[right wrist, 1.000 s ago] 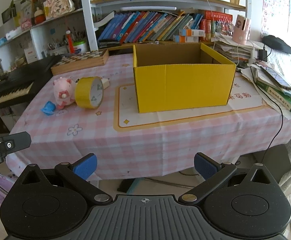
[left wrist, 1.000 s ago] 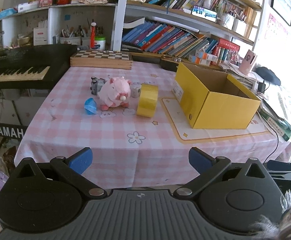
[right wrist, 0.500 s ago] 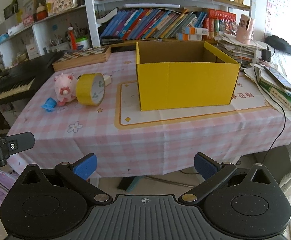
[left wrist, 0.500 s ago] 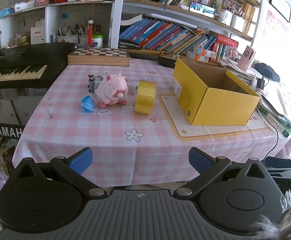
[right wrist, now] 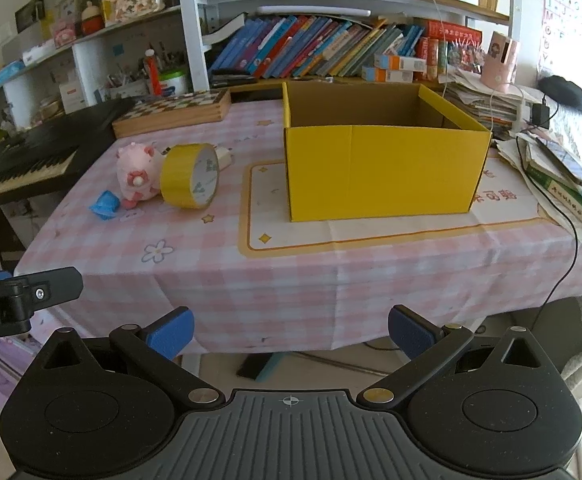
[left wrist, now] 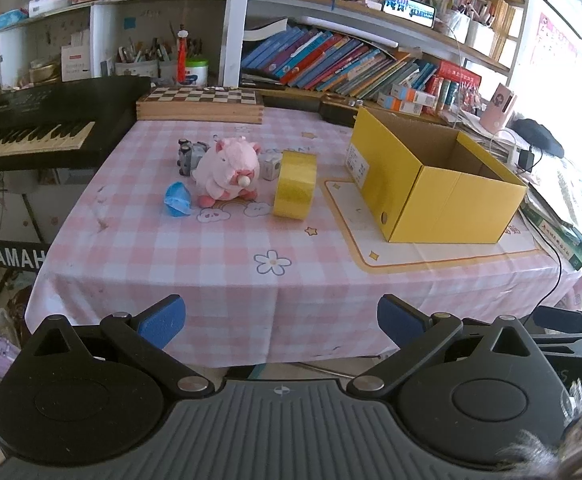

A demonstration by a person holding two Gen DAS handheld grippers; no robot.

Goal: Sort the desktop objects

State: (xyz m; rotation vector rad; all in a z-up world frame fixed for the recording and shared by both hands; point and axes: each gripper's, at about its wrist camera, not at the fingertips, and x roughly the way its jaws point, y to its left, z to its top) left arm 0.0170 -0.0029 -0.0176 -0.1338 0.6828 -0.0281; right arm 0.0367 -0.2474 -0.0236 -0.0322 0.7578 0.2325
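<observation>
- The left gripper (left wrist: 281,322) hangs off the near edge of the table, short of the cloth, its two blue-padded fingers (left wrist: 162,320) spread wide with nothing between them.
- The right gripper (right wrist: 291,330) sits likewise before the table's front edge, its textured blue pads (right wrist: 409,330) wide apart and empty.
- The table wears a soft pink-and-white checked tablecloth (left wrist: 195,256) printed with flowers and stars, draping over the front edge.
- An open yellow cardboard box (right wrist: 383,172), rectangular with plain brown inner walls, stands on a cream mat with an orange border (right wrist: 291,236) on the right part of the table.
- A roll of glossy yellow tape (left wrist: 295,185) stands on its edge left of the box, apart from it; the right wrist view shows its round white core face (right wrist: 203,178).
- A fuzzy pink plush pig (left wrist: 229,170) lies just beside the tape roll, on its left.
- A small crumpled blue object (left wrist: 178,199) lies near the pig's left side on the cloth.
- Behind the pig sit a small grey toy (left wrist: 189,154) and a small white cube (left wrist: 271,167); their details are too small to tell.
- A wooden chessboard case (left wrist: 201,104) with a checkered top lies flat at the far edge.
- A black keyboard (left wrist: 31,136) with white keys stands left of the table.
</observation>
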